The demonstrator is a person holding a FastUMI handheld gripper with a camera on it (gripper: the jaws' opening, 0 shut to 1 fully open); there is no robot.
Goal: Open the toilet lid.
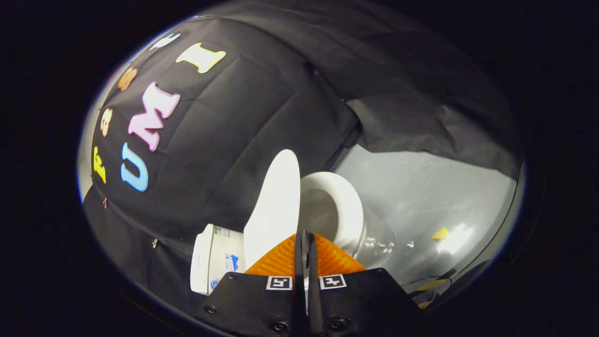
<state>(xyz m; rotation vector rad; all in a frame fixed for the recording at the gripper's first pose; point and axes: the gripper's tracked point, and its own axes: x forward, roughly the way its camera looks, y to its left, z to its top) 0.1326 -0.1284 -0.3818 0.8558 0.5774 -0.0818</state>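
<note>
Just beyond the closed gripper (305, 243) jaws, toilet lid (276, 206) raised.

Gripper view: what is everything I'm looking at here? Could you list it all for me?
toilet lid: one, white, raised on edge just beyond the fingers, beside the bowl
toilet bowl: one, white, open, next to the lid
cistern: one, white, stickers on it, against the cloth wall
cloth wall: one, black, behind the toilet
floor: grey, glossy, past the bowl
yellow tape: a few bits, on the floor
gripper: one, fingers closed together, the lid's edge seemingly pinched between them
</note>
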